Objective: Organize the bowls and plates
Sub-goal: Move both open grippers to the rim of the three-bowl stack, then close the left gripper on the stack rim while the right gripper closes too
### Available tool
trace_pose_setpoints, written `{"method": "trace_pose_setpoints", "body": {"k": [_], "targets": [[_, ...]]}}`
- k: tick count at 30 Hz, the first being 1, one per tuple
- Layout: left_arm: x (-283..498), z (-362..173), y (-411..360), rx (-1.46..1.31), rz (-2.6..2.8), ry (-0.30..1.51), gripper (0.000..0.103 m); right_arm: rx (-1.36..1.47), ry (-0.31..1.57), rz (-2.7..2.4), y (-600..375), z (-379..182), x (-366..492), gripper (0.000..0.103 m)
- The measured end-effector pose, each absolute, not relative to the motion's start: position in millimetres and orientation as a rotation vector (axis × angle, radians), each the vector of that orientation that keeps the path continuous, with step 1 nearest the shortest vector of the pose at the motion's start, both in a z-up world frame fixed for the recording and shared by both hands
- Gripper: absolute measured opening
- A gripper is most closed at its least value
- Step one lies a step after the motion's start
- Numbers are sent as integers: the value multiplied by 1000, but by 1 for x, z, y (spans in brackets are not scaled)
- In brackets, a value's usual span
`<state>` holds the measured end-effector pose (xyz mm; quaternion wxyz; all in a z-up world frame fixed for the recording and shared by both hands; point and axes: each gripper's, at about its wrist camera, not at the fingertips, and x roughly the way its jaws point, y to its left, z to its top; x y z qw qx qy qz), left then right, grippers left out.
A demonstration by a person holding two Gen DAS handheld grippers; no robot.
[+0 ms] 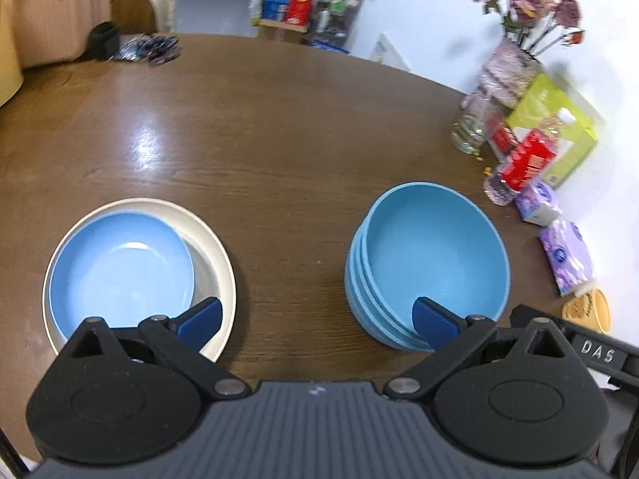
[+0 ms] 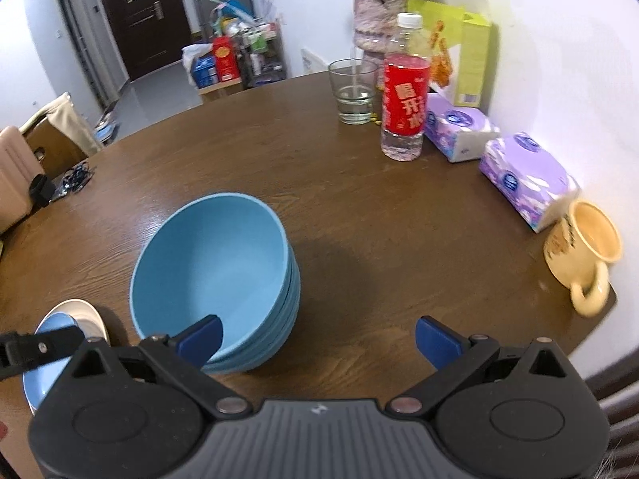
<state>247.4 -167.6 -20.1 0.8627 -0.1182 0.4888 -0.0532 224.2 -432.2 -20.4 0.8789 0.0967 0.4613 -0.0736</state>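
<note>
A stack of blue bowls (image 1: 427,263) stands on the brown wooden table (image 1: 279,139), right of centre in the left wrist view. To its left a light blue plate (image 1: 120,267) lies on a larger cream plate (image 1: 211,247). My left gripper (image 1: 317,323) hovers open above the gap between the two piles, holding nothing. In the right wrist view the bowl stack (image 2: 211,275) sits at lower left, with the two plates (image 2: 76,319) partly hidden at the left edge. My right gripper (image 2: 317,339) is open and empty, its left finger over the bowl rim.
Along the wall side stand a glass of water (image 2: 353,92), a red-labelled bottle (image 2: 403,95), two purple tissue packs (image 2: 527,179), a yellow mug (image 2: 583,255), a green box (image 2: 471,52) and a flower vase (image 2: 375,16). A dark bag (image 1: 106,42) lies at the far left.
</note>
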Motion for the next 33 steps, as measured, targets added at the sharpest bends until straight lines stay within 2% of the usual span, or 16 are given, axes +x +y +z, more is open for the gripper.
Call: {"method": "trace_pose_setpoints", "body": {"k": [33], "targets": [[302,-84,-230,-284,110,1121,103,181,1098,56,-460,-90,337,99]]}}
